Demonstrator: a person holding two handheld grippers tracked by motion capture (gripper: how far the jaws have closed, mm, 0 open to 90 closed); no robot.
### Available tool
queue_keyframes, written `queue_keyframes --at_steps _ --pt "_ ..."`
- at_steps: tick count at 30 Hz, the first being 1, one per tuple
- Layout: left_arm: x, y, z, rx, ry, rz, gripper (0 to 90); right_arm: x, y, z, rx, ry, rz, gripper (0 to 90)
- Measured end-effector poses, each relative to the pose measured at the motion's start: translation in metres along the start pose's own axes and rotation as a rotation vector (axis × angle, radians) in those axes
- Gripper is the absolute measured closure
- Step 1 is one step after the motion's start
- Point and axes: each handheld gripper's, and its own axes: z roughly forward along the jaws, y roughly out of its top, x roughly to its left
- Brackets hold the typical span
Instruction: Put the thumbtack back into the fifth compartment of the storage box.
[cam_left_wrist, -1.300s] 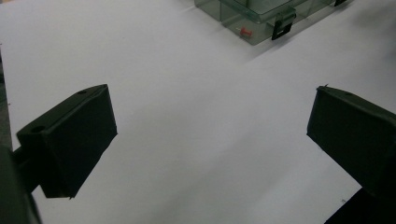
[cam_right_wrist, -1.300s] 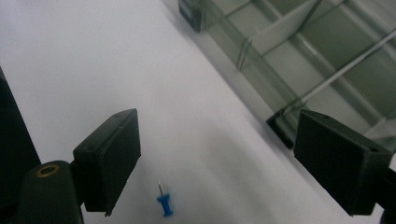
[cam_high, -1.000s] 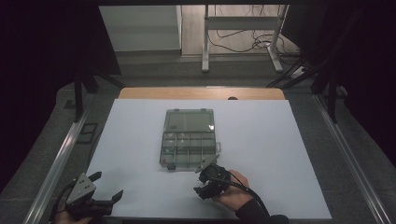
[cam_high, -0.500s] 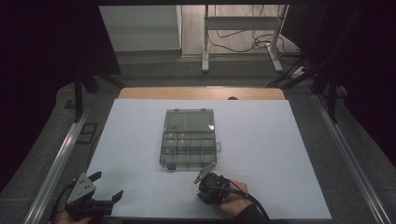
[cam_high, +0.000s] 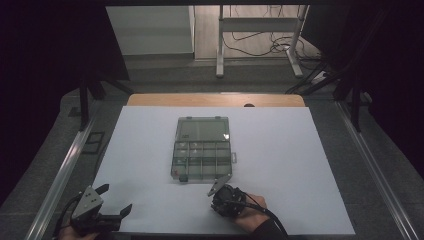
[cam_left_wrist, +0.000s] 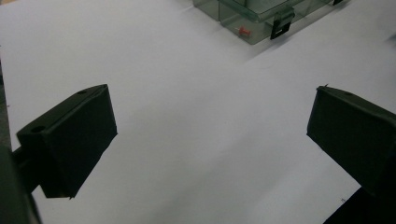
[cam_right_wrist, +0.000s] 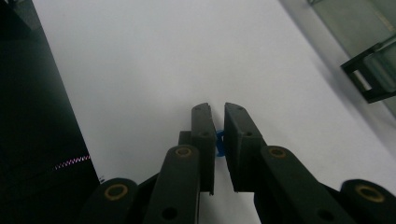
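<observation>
Two claws were at work over the white bench (cam_high: 300, 165). In the right gripper view the right claw (cam_right_wrist: 218, 140) had just been closing, and its jaws stood nearly together on a small blue thing (cam_right_wrist: 219, 140), pinched low between the two black pads; only a sliver of blue showed, at the centre of that frame, right on the white sheet. What exactly it was could not be told; the red pushpin (cam_left_wrist: 243, 31) in a corner cell of the clear box (cam_high: 202, 147) suggests a pin of the same sort, though that is a guess. In the high view the right claw (cam_high: 216, 186) sat in the lower middle of the frame, just below the box's near edge, so the blue thing lay there too, on the sheet outside the box.

Such a piece would likely be very light, hard and slick, easy to flick away or let twist out of the pads. A hold square across its thicker body seems safer than one at a thin end, and the lift should be slow.

The left claw (cam_high: 112, 202) waited in the lower left of the high view, jaws wide apart with nothing between them, well apart from the box
</observation>
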Motion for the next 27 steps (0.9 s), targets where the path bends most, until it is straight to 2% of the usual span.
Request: queue_keyframes --at_steps 11,22,27 --pt "-0.001 0.0 0.001 0.005 0.002 0.009 1.9 -0.008 0.002 -0.01 -0.07 -0.006 0.049 82.4" --pt "-0.001 0.001 0.001 0.008 0.001 0.013 1.9 -0.013 0.005 -0.017 -0.13 -0.017 0.071 82.4" --pt "-0.002 0.001 0.001 0.01 0.001 0.015 1.9 -0.014 0.007 -0.019 -0.163 0.0 0.083 82.4"
